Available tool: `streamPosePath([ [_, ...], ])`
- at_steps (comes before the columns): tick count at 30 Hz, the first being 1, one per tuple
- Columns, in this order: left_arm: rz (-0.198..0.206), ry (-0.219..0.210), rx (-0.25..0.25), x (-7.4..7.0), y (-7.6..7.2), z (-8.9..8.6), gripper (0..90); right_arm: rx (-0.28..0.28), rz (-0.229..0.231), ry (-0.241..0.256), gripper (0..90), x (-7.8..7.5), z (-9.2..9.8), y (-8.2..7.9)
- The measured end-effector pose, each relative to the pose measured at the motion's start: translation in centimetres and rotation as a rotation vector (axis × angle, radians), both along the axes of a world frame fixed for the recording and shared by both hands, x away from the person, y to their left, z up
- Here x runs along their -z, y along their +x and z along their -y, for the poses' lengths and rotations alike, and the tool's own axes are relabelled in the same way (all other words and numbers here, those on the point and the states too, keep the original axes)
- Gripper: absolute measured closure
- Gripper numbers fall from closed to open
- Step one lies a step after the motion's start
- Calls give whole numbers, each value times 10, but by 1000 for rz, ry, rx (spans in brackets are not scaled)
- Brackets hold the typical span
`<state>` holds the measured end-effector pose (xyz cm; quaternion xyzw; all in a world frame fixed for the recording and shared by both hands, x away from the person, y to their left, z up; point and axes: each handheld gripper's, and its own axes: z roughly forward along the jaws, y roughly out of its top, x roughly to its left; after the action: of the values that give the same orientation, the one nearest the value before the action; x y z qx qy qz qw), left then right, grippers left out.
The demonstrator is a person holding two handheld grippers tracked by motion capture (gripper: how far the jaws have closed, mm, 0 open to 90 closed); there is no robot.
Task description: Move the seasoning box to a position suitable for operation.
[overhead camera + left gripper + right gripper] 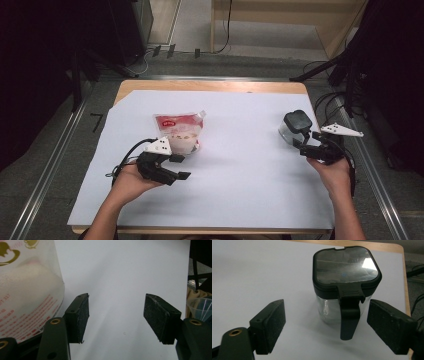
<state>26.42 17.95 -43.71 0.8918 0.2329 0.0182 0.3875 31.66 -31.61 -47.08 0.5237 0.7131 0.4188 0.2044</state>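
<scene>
Seen from above: worktop (250, 86) covered by a white sheet (235, 165). Left hand-held gripper (181, 167) low on the sheet, jaws spread apart and gripping nothing, just beside a clear pouch (179, 131) with a red label, part-filled with pale grains (contents hard to identify). Right hand-held gripper (303, 144) near the right edge, jaws also wide apart, close in front of a clear container (345, 287) with a black clip-on lid, standing upright on the sheet, its latch tab hanging between the two pads, untouched
</scene>
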Motion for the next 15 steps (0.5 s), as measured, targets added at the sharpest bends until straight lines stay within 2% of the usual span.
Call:
streamPosePath([
  [1,0,0,0,0,0,0,382,0,0,0,151,0,0,0],
  [2,0,1,0,0,0,1,384,9,-14,-25,138,1,1,7],
  [3,-10,-2,7,0,-1,2,386,15,-13,-30,138,2,1,10],
  [7,-10,-4,13,0,-1,3,387,18,-16,-23,138,8,3,18],
  [11,-9,3,20,1,-1,5,386,26,-48,-35,141,14,5,30],
  [15,-7,5,21,2,-1,6,386,23,-36,-46,141,13,1,36],
])
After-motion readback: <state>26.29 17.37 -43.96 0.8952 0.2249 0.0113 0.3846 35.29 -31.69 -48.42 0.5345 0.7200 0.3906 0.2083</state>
